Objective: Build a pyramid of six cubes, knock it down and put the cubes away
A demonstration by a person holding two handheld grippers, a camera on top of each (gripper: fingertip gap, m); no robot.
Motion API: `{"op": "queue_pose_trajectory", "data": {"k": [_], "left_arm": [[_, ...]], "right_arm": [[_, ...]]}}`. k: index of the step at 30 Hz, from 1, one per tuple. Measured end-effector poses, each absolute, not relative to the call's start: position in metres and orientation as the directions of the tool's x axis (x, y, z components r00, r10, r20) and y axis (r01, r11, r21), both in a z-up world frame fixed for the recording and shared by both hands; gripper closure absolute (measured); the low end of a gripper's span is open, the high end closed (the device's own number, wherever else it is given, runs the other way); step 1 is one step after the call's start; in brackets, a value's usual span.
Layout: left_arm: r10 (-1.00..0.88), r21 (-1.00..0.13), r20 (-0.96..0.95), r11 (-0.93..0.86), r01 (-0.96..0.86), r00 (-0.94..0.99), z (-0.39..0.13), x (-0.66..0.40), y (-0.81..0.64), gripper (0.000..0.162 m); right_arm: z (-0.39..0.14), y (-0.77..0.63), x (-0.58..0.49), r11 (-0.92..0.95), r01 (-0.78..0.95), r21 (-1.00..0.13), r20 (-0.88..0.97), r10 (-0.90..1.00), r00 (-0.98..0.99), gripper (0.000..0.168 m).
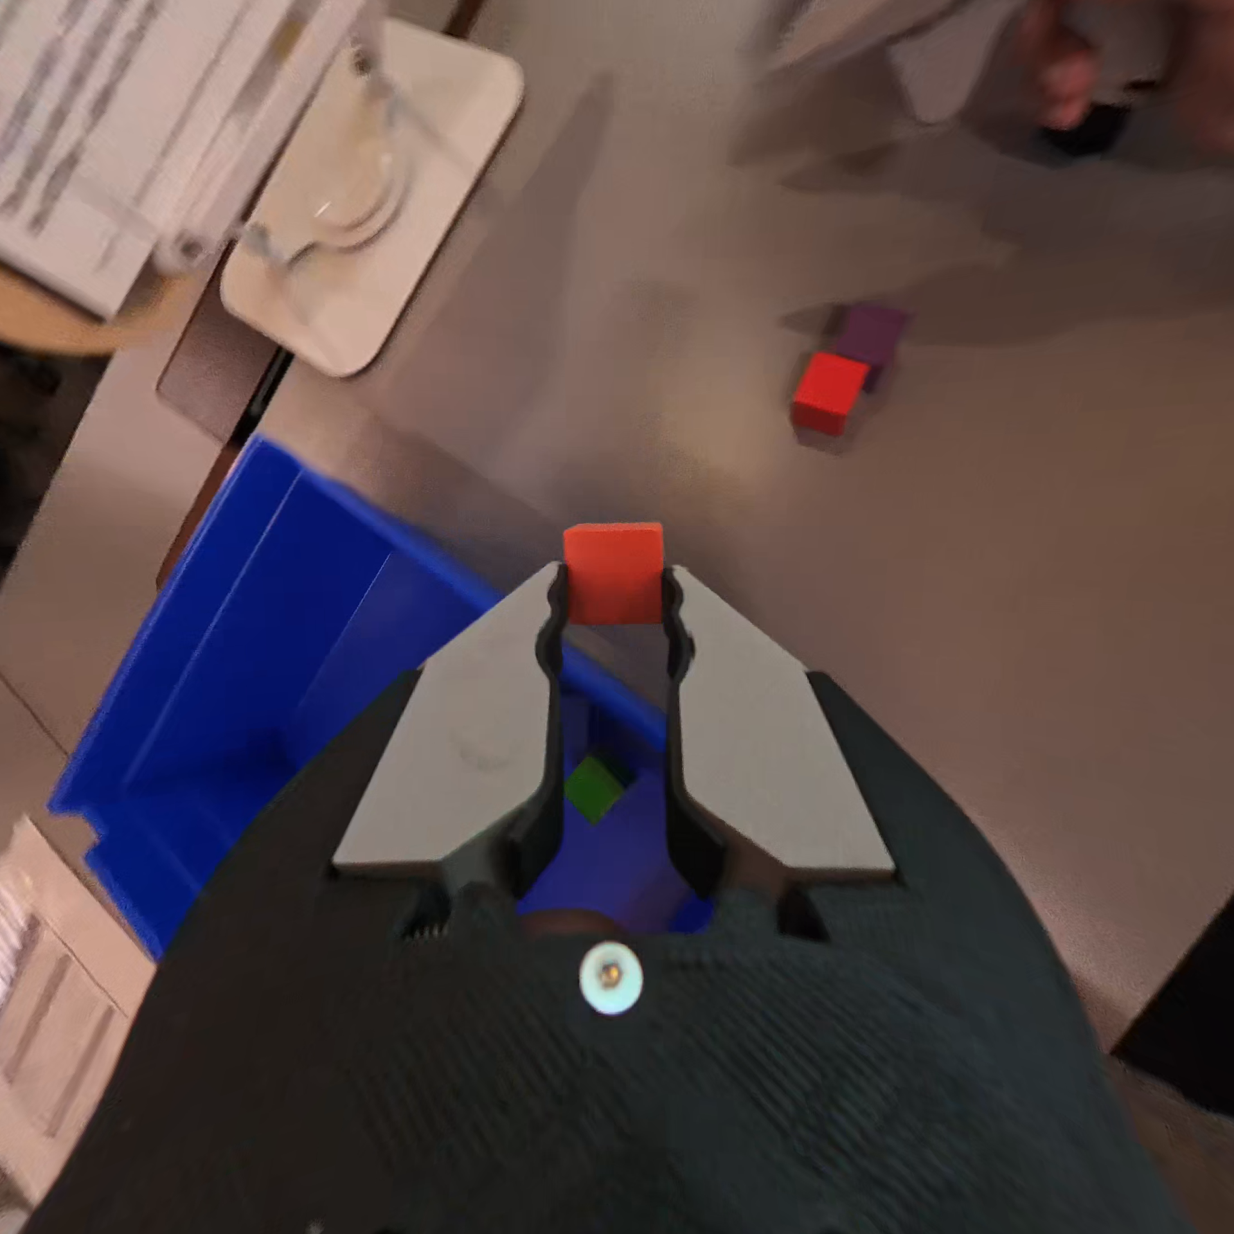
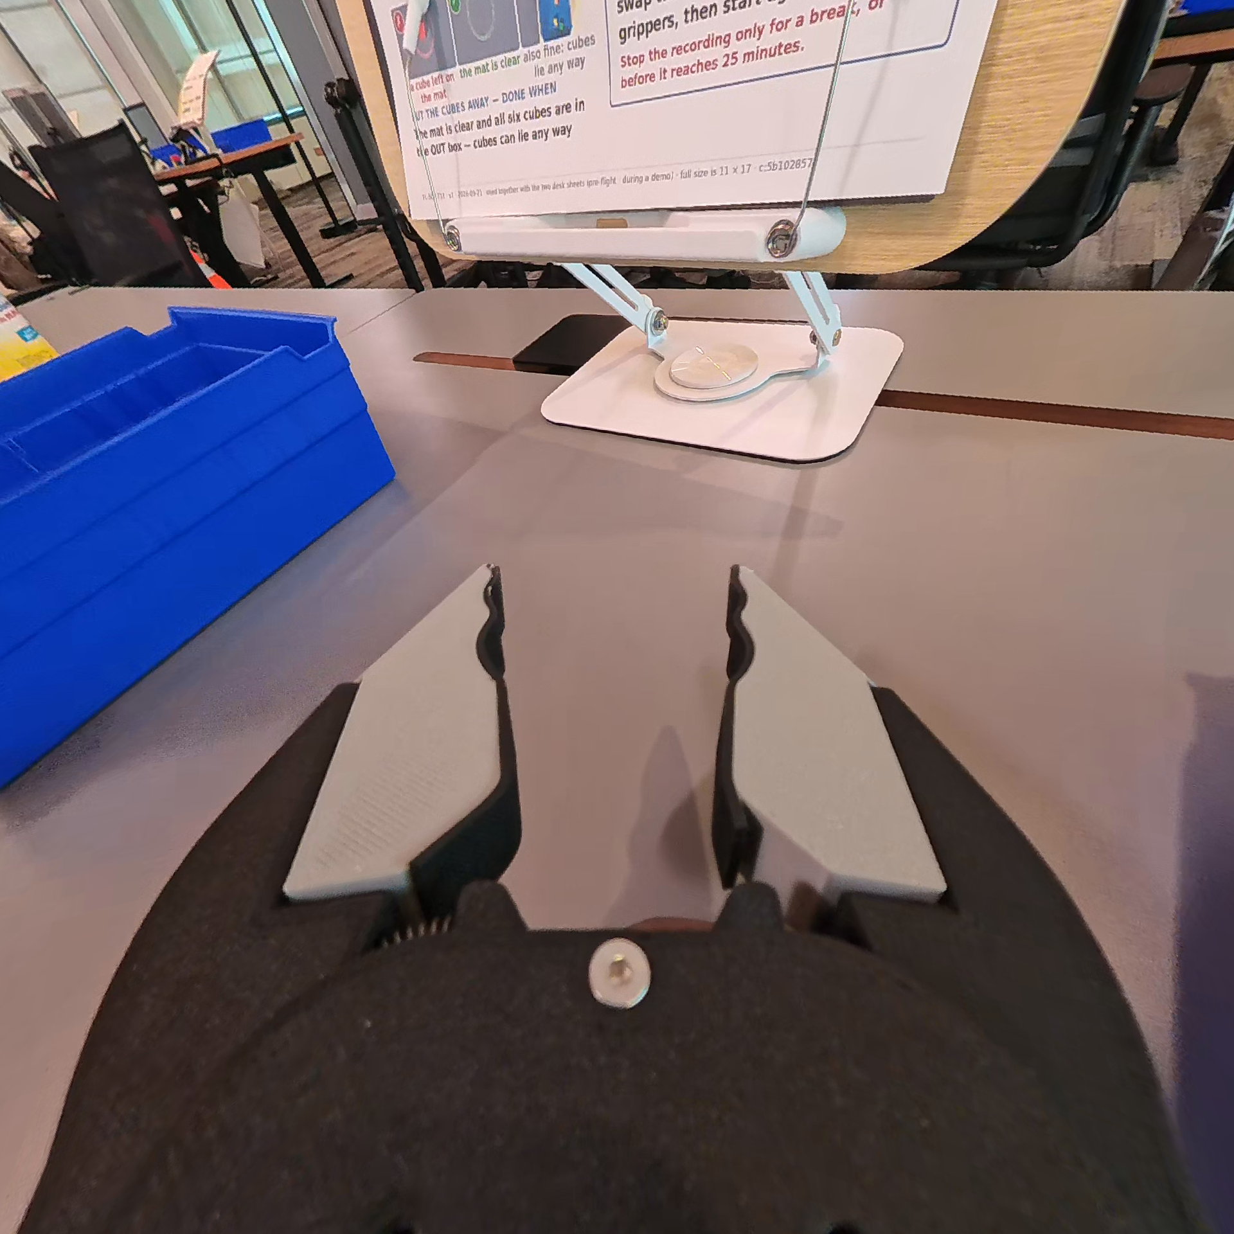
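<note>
In the left wrist view my left gripper [image 1: 613, 577] is shut on an orange cube [image 1: 613, 574], held in the air above the near edge of the blue bin [image 1: 220, 641]. A green cube [image 1: 591, 788] lies inside the bin, seen between the fingers. A red cube [image 1: 828, 390] and a purple cube [image 1: 868, 337] sit touching on the grey table to the right. In the right wrist view my right gripper [image 2: 614, 581] is open and empty, low over the grey table, with the blue bin [image 2: 167, 467] to its left.
A white document stand with a printed sheet [image 2: 668, 100] rests on a white base plate [image 2: 734, 400] at the far side of the table; its base also shows in the left wrist view [image 1: 374, 200]. A person's hand [image 1: 1068, 80] is blurred at the top right. My right gripper is the nearer one to the white base plate [image 2: 734, 400]: about 25 cm, against 35 cm.
</note>
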State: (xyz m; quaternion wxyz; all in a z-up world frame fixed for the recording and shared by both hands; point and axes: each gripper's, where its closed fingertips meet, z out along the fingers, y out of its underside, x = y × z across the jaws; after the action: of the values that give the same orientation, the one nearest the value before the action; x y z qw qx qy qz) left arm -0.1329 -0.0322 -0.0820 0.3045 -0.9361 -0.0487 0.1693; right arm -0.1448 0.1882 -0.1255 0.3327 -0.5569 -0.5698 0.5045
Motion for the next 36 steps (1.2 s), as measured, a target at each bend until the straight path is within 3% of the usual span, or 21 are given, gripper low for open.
{"op": "queue_pose_trajectory", "data": {"k": [4, 8, 21, 25, 30, 32, 36], "left_arm": [[-0.034, -0.421, -0.379, -0.884, -0.205, 0.925, -0.109, -0.106, 0.010, 0.136], [-0.142, -0.250, -0.323, -0.941, -0.229, 0.936, -0.157, -0.101, 0.021, 0.136], [-0.237, -0.181, -0.278, -0.939, -0.294, 0.931, -0.201, -0.095, 0.053, 0.137], [-0.239, -0.209, -0.255, -0.932, -0.295, 0.937, -0.204, -0.091, 0.058, 0.137], [-0.191, -0.254, -0.286, -0.930, -0.266, 0.939, -0.197, -0.093, 0.064, 0.119], [-0.154, -0.269, -0.289, -0.934, -0.234, 0.945, -0.192, -0.091, 0.062, 0.097], [-0.069, -0.360, -0.327, -0.913, -0.191, 0.943, -0.177, -0.077, 0.062, 0.098]], "right_arm": [[-0.122, 0.192, -0.143, -0.155, 0.286, -0.946, -0.205, 0.967, -0.153, 0.103], [-0.119, 0.193, -0.142, -0.169, 0.279, -0.945, -0.219, 0.963, -0.159, 0.103], [-0.114, 0.192, -0.142, -0.177, 0.265, -0.948, -0.227, 0.958, -0.172, 0.103], [-0.114, 0.191, -0.141, -0.179, 0.267, -0.947, -0.230, 0.957, -0.176, 0.103], [-0.116, 0.190, -0.142, -0.170, 0.276, -0.946, -0.224, 0.958, -0.179, 0.103], [-0.117, 0.190, -0.142, -0.170, 0.282, -0.944, -0.226, 0.958, -0.179, 0.103], [-0.120, 0.188, -0.142, -0.176, 0.297, -0.939, -0.241, 0.950, -0.198, 0.102]]}}
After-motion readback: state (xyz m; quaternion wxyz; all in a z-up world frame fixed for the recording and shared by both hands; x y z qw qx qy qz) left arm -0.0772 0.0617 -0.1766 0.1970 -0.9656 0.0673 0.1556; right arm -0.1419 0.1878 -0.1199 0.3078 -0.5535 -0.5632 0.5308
